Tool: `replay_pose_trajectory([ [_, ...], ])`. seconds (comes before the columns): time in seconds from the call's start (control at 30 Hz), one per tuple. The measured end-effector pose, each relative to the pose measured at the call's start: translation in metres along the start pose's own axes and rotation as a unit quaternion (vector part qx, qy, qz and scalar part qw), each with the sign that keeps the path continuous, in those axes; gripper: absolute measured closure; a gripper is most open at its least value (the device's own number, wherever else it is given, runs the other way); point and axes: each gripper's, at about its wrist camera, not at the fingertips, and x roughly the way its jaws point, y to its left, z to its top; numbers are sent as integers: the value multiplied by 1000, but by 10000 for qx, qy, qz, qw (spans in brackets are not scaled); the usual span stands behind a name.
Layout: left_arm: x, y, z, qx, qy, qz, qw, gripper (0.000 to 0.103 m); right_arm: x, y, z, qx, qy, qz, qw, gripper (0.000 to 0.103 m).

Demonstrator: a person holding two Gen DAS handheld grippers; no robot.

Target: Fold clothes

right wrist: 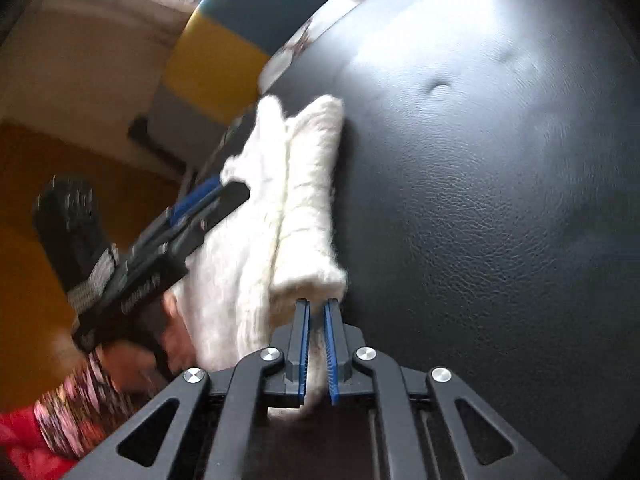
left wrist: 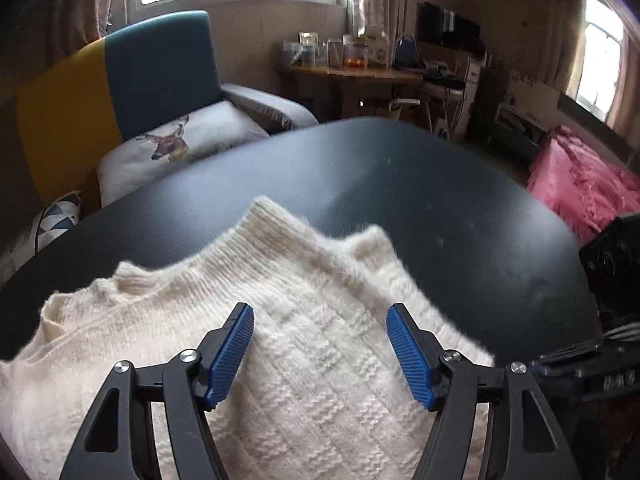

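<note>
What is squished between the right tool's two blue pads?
A fold of the white sweater, pinched by the right tool, as the right wrist view shows.

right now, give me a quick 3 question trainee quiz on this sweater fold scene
1. True or false: the left gripper is clamped on the sweater.
2. Which gripper pinches the knit? A left, B right, C neither.
3. Fill in: the sweater lies on a dark ____.

Key: 1 false, its jaws stand apart over the knit, nothing pinched. 2 B, the right gripper's blue pads are shut on a fold of the sweater. 3 table.
</note>
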Motion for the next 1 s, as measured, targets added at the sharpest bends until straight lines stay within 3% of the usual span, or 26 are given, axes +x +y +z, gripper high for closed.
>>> replay_pose_trajectory([
  [0.27,10,-5,-5,11,-41,260,9997,32,13,3,-22,901,-969,427,9903,95],
  [0.43,12,-5,-9,7,-59,268,9996,29,10,-7,-39,1671,-1627,651,9702,95],
  [0.57,13,-2,-8,-50,-63,205,9998,28,19,2,-35,1464,-1334,814,9768,95],
  [0.7,13,0,-9,-127,-65,146,9998,28,16,8,-21,1377,-1275,657,9800,95],
  [1.0,5,2,-9,-213,-148,174,9995,26,13,10,-33,1969,-2419,187,9499,103],
])
